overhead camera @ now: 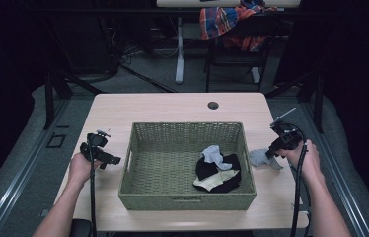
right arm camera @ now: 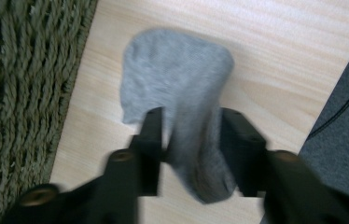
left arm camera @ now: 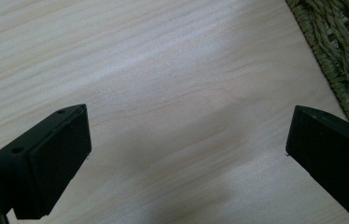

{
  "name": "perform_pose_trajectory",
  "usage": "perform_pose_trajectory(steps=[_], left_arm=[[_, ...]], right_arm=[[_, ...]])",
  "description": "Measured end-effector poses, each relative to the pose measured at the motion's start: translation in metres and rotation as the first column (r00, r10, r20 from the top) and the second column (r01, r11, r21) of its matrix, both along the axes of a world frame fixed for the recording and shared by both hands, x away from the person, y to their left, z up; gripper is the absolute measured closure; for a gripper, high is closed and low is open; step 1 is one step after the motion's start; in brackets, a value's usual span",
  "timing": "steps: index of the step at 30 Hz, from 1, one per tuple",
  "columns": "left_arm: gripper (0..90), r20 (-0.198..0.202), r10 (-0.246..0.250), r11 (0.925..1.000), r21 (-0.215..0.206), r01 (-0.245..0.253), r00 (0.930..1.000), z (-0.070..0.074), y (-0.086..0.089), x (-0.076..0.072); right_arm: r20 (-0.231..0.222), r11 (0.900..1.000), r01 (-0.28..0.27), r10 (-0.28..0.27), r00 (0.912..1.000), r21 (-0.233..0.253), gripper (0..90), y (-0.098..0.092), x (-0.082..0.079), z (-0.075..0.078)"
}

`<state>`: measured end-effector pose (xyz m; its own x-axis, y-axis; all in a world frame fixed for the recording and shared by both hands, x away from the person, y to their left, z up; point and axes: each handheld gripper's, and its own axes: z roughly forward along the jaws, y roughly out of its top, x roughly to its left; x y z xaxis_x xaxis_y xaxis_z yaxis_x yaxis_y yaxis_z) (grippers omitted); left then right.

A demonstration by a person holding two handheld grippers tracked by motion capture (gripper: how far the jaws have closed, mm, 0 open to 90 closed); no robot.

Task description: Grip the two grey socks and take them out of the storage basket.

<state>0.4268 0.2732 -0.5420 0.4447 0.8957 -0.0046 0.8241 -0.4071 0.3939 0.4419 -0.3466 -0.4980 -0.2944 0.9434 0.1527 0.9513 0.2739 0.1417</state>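
Beyond the wooden table, dark room; left hand-held gripper gapes, right hand-held gripper clamps grey sock.

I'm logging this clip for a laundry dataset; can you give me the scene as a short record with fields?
surface: wooden table
container: woven basket, middle of table
in basket: small pile of dark and light clothes
outside basket: grey sock, on the table right of the basket
left gripper: open over bare table
right gripper: shut on the grey sock
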Motion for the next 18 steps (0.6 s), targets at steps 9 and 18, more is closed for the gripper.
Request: perform_pose_trajectory(steps=[9,18], left_arm=[[0.1,0.002,0.001,1.0,-0.002,-0.001,1.0,0.0,0.0,0.0],[0.1,0.001,-0.002,1.0,0.0,0.002,1.0,-0.001,0.0,0.0]], right_arm=[[0.174,0.998,-0.041,0.033,0.9841,0.041,14.8,0.012,-0.013,0.056],[0.272,0.985,-0.166,0.147,0.951,0.05,5.6,0.047,-0.028,0.093]])
